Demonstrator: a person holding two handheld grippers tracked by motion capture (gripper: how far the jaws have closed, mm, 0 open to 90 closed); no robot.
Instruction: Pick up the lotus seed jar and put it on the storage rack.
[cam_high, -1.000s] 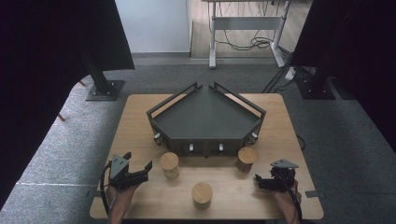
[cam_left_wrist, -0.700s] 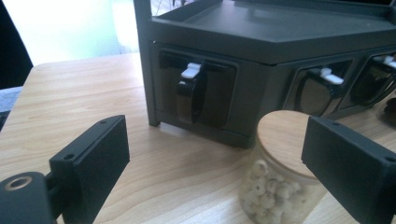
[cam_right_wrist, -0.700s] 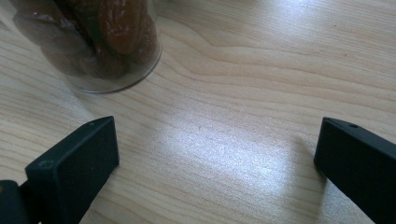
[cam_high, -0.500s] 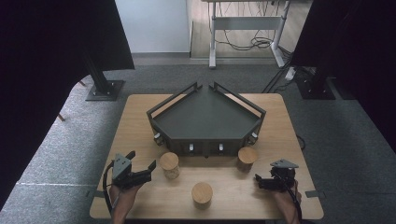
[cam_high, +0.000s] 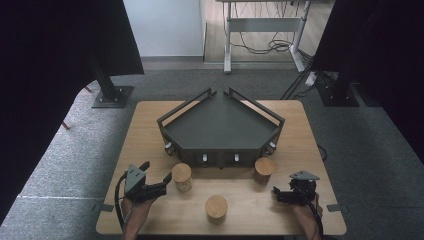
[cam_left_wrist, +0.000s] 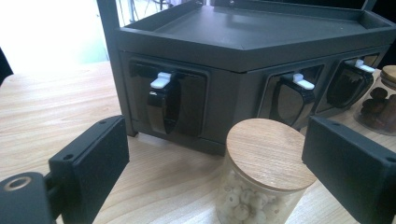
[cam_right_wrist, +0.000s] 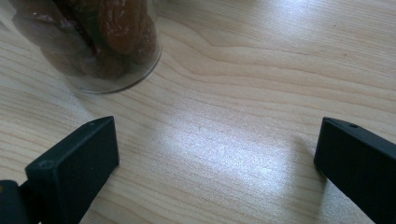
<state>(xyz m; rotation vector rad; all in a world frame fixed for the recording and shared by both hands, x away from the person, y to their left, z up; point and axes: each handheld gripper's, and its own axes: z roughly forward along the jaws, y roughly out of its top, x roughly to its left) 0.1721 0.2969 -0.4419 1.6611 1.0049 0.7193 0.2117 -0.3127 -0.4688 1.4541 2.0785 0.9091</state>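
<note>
Since the left gripper (cam_high: 159, 182) sits with its jaws spread wide and nothing between the pads yet, the step in hand looks to me like lining up on the jar with pale round bits (cam_left_wrist: 261, 179), which stands on the wooden table (cam_high: 150, 130) just in front of the dark tray stand (cam_high: 220, 125). In the left gripper view the jar is off toward the right jaw rather than centred, so I'd slide over until the glass body sits evenly between both pads, come in low enough to grab glass and not the wooden lid (cam_left_wrist: 269, 151), then close gently so it doesn't tip or skid. The right gripper (cam_right_wrist: 217, 154) is also open, jaws wide apart over bare tabletop, holding nothing. Near its left jaw is a clear jar of brownish dried fruit (cam_right_wrist: 93, 37), and from the high view I can't be sure which of the other jars that is. The left gripper view also catches a jar with dark lumps (cam_left_wrist: 378, 105) at the far right edge, beside the stand's front latches (cam_left_wrist: 163, 84). The tray top looks bare.
</note>
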